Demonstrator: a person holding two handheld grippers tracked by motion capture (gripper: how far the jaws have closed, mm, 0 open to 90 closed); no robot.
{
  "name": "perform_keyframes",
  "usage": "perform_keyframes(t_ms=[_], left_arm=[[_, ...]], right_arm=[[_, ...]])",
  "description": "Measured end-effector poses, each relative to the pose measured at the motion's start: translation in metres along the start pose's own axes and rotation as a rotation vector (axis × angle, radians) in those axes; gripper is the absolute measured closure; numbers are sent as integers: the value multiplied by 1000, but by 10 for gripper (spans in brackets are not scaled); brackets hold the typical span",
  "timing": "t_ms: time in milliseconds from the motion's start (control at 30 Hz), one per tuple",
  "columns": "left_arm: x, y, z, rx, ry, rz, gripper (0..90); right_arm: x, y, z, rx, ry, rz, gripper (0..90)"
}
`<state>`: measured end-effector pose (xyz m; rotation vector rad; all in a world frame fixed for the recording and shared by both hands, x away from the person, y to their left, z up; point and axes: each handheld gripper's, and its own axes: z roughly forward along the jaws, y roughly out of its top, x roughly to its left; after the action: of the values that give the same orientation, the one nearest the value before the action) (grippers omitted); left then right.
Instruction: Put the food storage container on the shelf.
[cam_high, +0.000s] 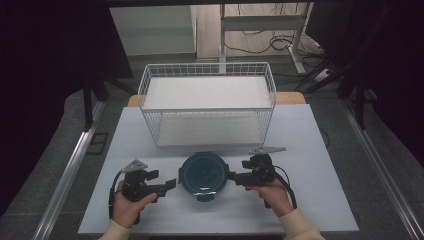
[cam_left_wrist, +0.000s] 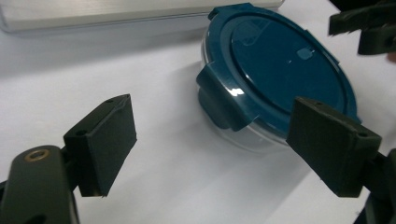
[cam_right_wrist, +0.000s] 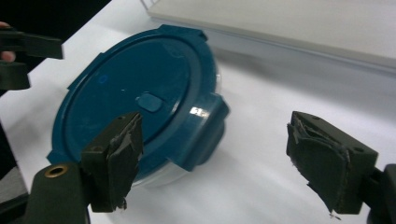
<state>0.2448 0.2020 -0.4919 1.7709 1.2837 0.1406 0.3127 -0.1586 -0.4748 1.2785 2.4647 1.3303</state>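
A round container (cam_high: 204, 175) with a blue clip-on lid sits low in the centre of the high view, on the white desk (cam_high: 310, 150) in front of a wire basket (cam_high: 207, 102). The left hand-held gripper (cam_high: 171, 184) and the right hand-held gripper (cam_high: 234, 177) flank it at lower left and lower right, both with jaws apart and empty. This looks like an approach: each faces a side latch (cam_left_wrist: 219, 102), so the next move probably calls for closing in on the latches or the rim.

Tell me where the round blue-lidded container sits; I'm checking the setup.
In the high view the round clear container with the blue clip-on lid sits on the white table, between the left gripper and right gripper, just before the white wire basket.
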Motion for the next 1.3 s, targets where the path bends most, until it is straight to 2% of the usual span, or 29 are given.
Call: perform_keyframes(t_ms=[67, 100, 200, 267, 333, 533, 633, 767, 900, 1067, 1167, 1233, 1300], left_arm=[[0, 1, 5, 6, -18, -28, 139], [0, 1, 5, 6, -18, -28, 137], [0, 5, 16, 32, -57, -56, 130], [1, 6, 19, 38, -79, -75, 122], [4, 8, 23, 39, -117, -110, 118], [9, 11, 31, 44, -166, -156, 118], [9, 11, 34, 45, -183, -162, 119], [9, 11, 40, 60, -218, -174, 118], [14, 10, 47, 77, -261, -212, 108], [16, 10, 52, 87, -299, -232, 110], [17, 8, 56, 99, -308, -242, 116], [16, 6, 61, 117, -329, -253, 120], [16, 6, 62, 121, -338, -254, 124]], right_arm=[[2, 0, 4, 9, 11, 3, 173], [3, 0, 6, 15, 14, 5, 166], [5, 0, 9, 24, 22, 13, 150], [5, 0, 11, 24, 38, 41, 145], [5, 0, 13, 22, 51, 58, 140], [6, -1, 18, 21, 81, 97, 127], [8, -1, 20, 19, 97, 99, 119], [9, -2, 27, 27, 116, 130, 111], [10, -3, 35, 41, 121, 159, 103], [10, -6, 42, 59, 139, 212, 98], [9, -7, 47, 75, 148, 240, 97], [6, -8, 50, 81, 160, 269, 100], [5, -9, 52, 85, 166, 277, 106]])
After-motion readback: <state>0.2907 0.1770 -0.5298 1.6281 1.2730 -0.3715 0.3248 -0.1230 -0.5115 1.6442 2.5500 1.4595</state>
